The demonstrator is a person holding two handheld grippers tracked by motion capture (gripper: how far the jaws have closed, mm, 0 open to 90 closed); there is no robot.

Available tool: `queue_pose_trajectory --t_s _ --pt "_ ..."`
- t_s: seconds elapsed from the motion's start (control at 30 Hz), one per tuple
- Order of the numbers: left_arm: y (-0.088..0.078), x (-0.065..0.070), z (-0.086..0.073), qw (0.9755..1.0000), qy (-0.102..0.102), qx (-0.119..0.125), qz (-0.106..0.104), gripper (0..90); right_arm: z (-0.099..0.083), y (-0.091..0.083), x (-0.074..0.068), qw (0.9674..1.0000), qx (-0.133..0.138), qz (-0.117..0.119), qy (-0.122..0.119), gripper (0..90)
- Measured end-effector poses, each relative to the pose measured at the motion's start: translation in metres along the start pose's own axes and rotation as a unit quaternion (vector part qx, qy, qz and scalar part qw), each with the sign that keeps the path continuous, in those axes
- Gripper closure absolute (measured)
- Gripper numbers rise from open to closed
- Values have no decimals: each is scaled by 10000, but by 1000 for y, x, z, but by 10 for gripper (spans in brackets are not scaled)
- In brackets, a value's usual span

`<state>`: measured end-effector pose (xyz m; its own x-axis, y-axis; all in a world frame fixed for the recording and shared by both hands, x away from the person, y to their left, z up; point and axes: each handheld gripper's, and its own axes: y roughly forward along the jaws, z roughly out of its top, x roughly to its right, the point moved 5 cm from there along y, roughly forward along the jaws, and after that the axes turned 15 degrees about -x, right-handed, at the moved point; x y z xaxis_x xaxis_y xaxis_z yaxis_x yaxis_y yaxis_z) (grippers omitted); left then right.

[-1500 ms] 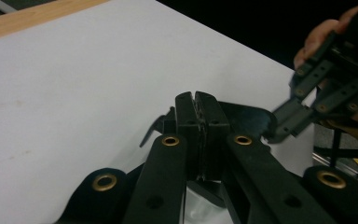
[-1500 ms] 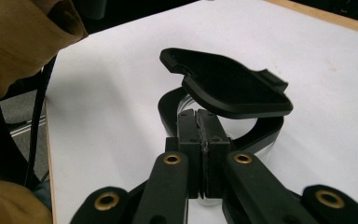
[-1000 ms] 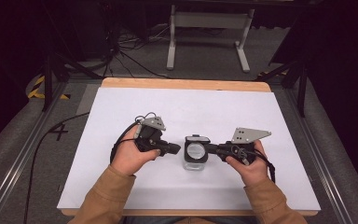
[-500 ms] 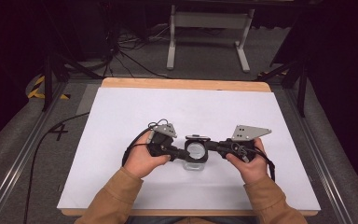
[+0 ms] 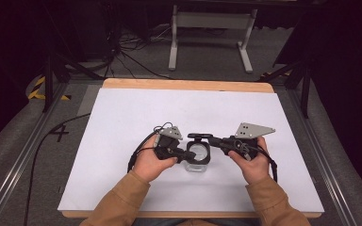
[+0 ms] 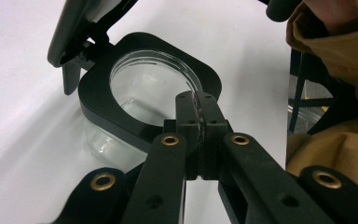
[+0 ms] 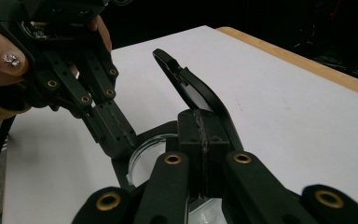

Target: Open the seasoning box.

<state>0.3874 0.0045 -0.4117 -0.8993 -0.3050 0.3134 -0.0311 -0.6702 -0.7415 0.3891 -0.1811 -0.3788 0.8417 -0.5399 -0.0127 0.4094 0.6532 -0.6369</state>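
- Near the table's [image 5: 122, 108] front-centre we see a clear glass jar [image 5: 197, 154] with a black square collar; its hinged lid [image 5: 199, 136] stands raised at the 12 o'clock side.
- From 9 o'clock the left gripper [image 5: 185, 155] meets the collar, jaws pressed together, apparently pinching its rim.
- From 3 o'clock the right gripper [image 5: 215, 141] reaches the lid [image 7: 193, 93], jaws pressed together against it; whether they pinch it we cannot tell.
- We judge both hands equally near; the grippers' long axes run 9-to-3.
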Motion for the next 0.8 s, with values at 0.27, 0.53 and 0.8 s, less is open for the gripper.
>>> queue_pose_trajectory --t_s 0.27,0.53,0.8 --pt "1 0 0 10000 -13 34 36 898 4 4 9 9998 168 -104 102 900" --pt "1 0 0 10000 -16 43 40 898 5 11 19 9989 296 -284 222 900" --pt "0 -1 -1 10000 -32 40 39 899 3 17 25 9980 316 -509 226 900"
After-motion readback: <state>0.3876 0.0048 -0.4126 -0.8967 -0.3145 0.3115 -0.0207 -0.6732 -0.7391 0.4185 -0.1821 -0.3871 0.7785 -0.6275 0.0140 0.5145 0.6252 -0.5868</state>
